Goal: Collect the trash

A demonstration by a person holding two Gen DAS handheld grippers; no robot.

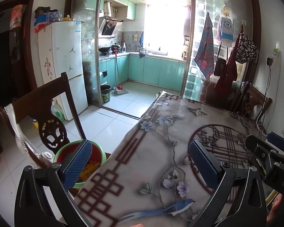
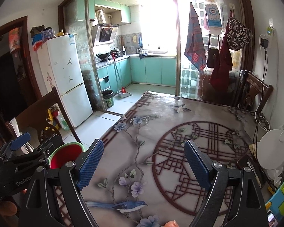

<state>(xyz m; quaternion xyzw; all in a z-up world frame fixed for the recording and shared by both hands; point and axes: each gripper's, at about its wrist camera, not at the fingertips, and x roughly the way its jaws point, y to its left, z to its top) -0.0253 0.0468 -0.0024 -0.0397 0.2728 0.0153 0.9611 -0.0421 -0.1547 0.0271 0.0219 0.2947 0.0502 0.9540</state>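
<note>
A red bucket with a green rim (image 1: 96, 152) stands beside the table's left edge; orange and yellow wrappers (image 1: 89, 168) lie inside it. It also shows in the right wrist view (image 2: 66, 156). My left gripper (image 1: 140, 162) is open and empty, held over the table's left edge with its left finger above the bucket. My right gripper (image 2: 143, 162) is open and empty above the flowered tablecloth (image 2: 161, 132). Each gripper shows at the edge of the other's view. No loose trash shows on the cloth.
A dark wooden chair (image 1: 47, 113) stands left of the bucket. A second chair (image 2: 255, 92) is at the far right corner. A white round appliance (image 2: 272, 151), cables and a blue-yellow object (image 2: 282, 194) sit along the table's right edge. A fridge (image 1: 66, 66) and the kitchen lie beyond.
</note>
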